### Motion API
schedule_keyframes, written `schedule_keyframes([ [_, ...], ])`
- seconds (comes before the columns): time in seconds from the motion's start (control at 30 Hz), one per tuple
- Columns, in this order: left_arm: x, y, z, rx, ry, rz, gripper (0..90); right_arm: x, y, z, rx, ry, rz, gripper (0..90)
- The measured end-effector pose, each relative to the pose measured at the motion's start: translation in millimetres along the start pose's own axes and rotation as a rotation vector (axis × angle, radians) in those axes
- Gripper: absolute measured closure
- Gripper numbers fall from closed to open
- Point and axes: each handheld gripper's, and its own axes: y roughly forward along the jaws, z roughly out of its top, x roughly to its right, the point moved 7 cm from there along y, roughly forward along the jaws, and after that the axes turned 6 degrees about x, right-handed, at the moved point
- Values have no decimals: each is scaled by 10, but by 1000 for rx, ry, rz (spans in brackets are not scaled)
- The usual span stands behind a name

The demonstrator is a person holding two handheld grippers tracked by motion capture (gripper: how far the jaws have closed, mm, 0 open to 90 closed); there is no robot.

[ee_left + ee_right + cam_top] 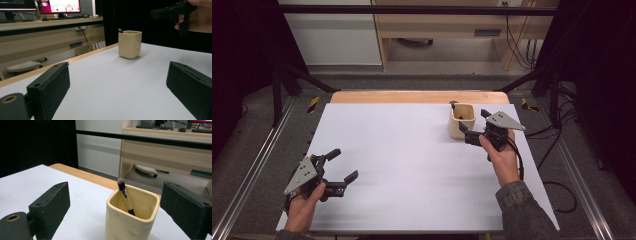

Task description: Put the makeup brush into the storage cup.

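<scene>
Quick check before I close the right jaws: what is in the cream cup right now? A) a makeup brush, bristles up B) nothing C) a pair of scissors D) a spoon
A: a brush leans inside the cream cup, bristle tip above the rim.

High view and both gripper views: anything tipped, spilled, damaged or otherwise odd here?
Nothing stands out. The cream cup stands upright on the white table with a makeup brush leaning inside it, nothing spilled.

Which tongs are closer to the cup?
The right tongs, jaws open beside the cream cup holding a brush. The left tongs, also open, sit at the near left corner of the table, far from it.
</scene>
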Motion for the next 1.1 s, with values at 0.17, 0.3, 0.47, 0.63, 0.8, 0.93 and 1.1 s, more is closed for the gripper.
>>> schedule_keyframes([
  [0.17, -4, -8, 3, 2, 2, 0, 47, 13, -41, 9, 11, 9, 6, 92],
  [0.3, 3, -5, -1, -1, 8, -4, 47, 7, -76, 2, 14, 10, 9, 90],
  [0.47, 5, -4, 1, 2, 8, -7, 47, 1, -129, -6, 11, -16, 15, 89],
  [0.63, 2, -9, 3, 2, 7, -6, 47, -16, -182, -5, 18, -19, 21, 89],
  [0.8, 6, -5, 3, 4, 8, -8, 46, -28, -236, -17, 20, -19, 23, 88],
  [0.93, 4, -6, 3, 4, 9, -8, 46, -26, -266, -18, 24, -20, 23, 87],
  [1.1, 4, -6, 2, 4, 8, -8, 46, -24, -306, -23, 28, -20, 23, 86],
])
